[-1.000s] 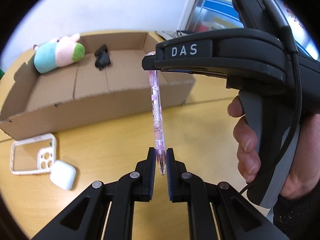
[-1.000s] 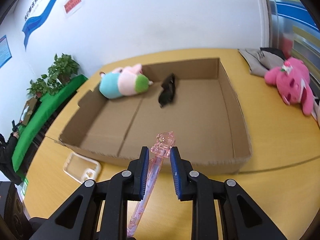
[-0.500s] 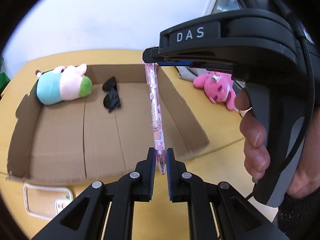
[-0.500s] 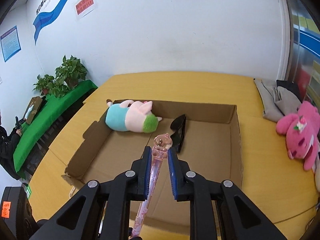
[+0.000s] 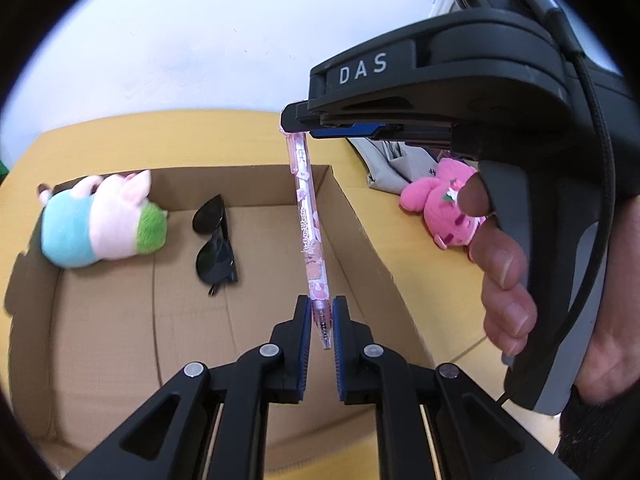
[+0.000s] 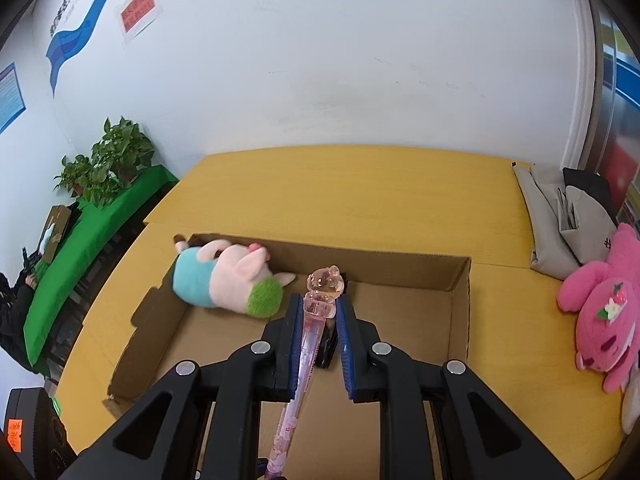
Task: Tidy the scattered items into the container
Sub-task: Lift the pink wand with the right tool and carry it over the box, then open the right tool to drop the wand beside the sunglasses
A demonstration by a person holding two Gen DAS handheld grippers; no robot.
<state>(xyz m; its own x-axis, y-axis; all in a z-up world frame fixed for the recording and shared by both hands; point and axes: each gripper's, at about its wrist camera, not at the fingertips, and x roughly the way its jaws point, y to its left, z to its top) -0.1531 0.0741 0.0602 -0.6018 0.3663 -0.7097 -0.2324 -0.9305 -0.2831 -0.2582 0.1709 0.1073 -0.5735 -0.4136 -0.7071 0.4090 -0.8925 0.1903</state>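
Both cameras ride on the handheld grippers and look forward and steeply down along their black fingers. The left wrist view sits close above the open brown cardboard box, with the right gripper ahead and to its right. The right wrist view faces the same box toward the white wall beyond. Both share the translucent pink pen spanning the two grippers, box and yellow wooden table.

Right wrist view: sunglasses almost wholly hidden behind the right gripper and the pen; only dark slivers show. The pen's lower end runs off the bottom edge. The pink plush toy is cut by the right edge. Wall poster text too small to read. Left wrist view: the box has its near wall hidden behind the left gripper.
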